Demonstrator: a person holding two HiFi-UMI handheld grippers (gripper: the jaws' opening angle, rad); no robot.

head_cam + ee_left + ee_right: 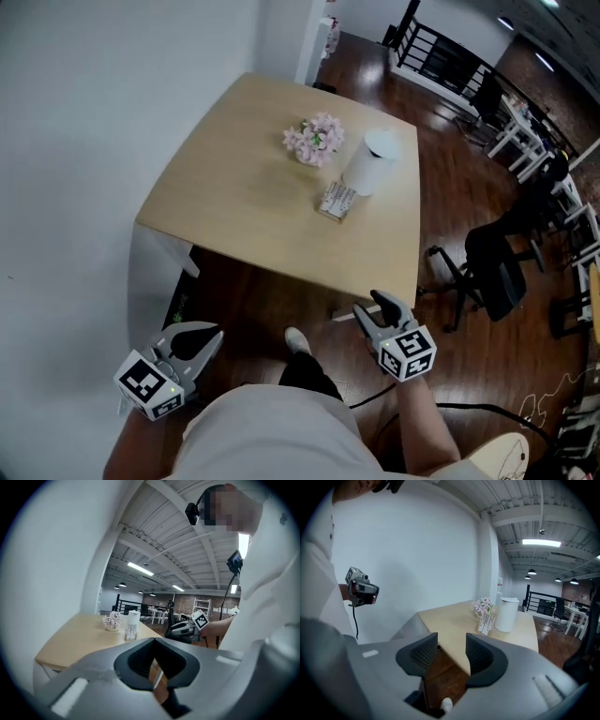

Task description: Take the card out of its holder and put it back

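Note:
The card stands in its small holder on the light wooden table, beside a white cylinder. The holder also shows far off in the left gripper view and in the right gripper view. Both grippers hang low in front of the person's body, well short of the table's near edge. My left gripper is shut with nothing in it. My right gripper is open, its pads apart with only floor between them.
A pot of pink flowers sits just behind the holder. A white wall runs along the table's left side. A black office chair stands on the dark wood floor to the right. The person's shoe is under the table's near edge.

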